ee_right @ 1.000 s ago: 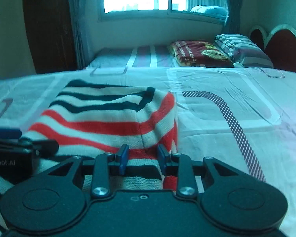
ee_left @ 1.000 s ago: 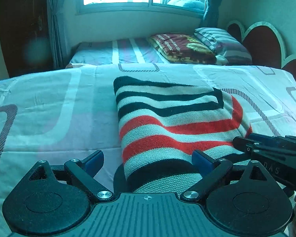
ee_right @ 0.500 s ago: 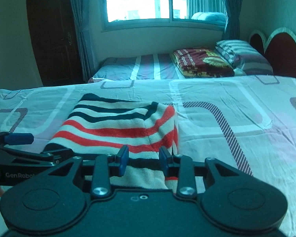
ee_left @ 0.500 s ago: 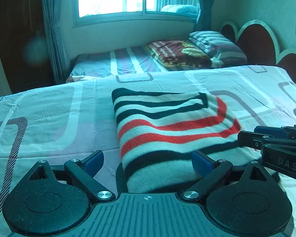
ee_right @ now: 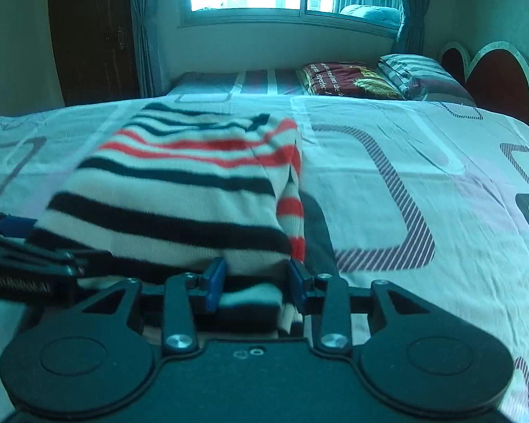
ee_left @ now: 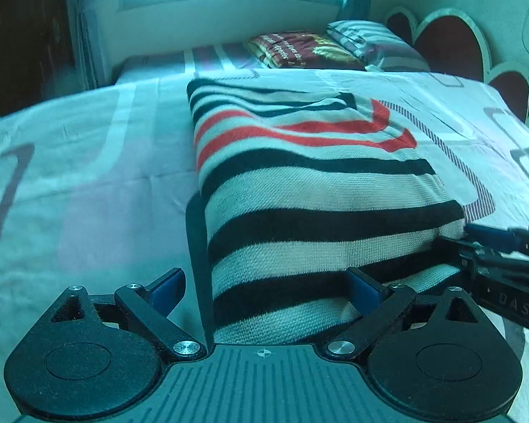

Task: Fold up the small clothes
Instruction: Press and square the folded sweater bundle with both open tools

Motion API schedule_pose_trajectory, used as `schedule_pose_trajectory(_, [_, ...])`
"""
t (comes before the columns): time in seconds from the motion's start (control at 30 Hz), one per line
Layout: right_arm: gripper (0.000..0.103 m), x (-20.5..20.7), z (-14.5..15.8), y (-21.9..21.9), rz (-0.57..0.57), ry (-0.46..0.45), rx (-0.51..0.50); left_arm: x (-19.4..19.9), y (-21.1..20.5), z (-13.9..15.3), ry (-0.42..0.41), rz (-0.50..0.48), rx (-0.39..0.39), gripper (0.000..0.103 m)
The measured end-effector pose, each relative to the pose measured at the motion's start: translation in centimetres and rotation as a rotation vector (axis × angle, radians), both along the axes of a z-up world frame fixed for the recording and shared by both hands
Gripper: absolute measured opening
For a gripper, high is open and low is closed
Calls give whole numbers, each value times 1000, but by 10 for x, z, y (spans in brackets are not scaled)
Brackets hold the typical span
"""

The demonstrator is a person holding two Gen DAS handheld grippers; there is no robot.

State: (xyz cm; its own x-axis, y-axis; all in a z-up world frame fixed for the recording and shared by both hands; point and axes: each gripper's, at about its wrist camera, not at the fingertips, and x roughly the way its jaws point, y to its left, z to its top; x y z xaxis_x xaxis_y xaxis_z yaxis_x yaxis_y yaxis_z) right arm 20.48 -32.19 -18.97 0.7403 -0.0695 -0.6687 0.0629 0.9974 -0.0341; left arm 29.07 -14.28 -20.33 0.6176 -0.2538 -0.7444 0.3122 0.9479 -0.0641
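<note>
- Both grippers have slid back toward the near edge of the bed since a second ago, and the striped sweater now fills far more of each view, stretching from the middle right down to the fingers.
- Left wrist view: the left gripper stands wide open, its blue pads far apart. The left pad sits over bare sheet at about 7 o'clock; the right pad lies against the sweater's near hem at about 5 o'clock. Neither pad pinches the cloth.
- Same view: the sweater lies folded on the patterned bedsheet, its long left edge running from 11 o'clock down to 6 o'clock, black bands near, red bands farther off.
- Same view: the right gripper comes in from 3 o'clock, its blue tip at the sweater's near right corner.
- Same view: a dark red blanket and a striped pillow rest on the far bed toward 1 o'clock.
- Right wrist view: the right gripper has its jaws opening, with the sweater's near right hem between the pads. Whether they press on it I cannot tell; the cloth there is blurred.
- Same view: the sweater runs from 12 o'clock to 6 o'clock, left of centre, on the sheet.
- Same view: the left gripper enters at 9 o'clock, beside the sweater's near left corner.
</note>
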Motion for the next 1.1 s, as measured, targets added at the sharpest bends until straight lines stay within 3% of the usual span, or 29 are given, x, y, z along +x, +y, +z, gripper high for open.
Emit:
schedule_pose_trajectory(0.3, [42,-2,-3,-1,0,32,0,-6,-2,-8,3,-6,-2,96])
schedule_pose_trajectory(0.37, [43,-3,0,-4,-11,39,24,-3,0,-6,31,14,-22,96])
schedule_pose_trajectory(0.5, [42,-7,8,-9,-33,37,78,-8,-4,2,-1,0,11,96])
schedule_pose_trajectory(0.8, [38,-2,48,-4,11,-60,25,-5,-4,35,-66,-4,-14,96])
schedule_pose_trajectory(1.1, [28,56,92,-21,2,-157,-11,47,-13,74,-135,14,-37,96])
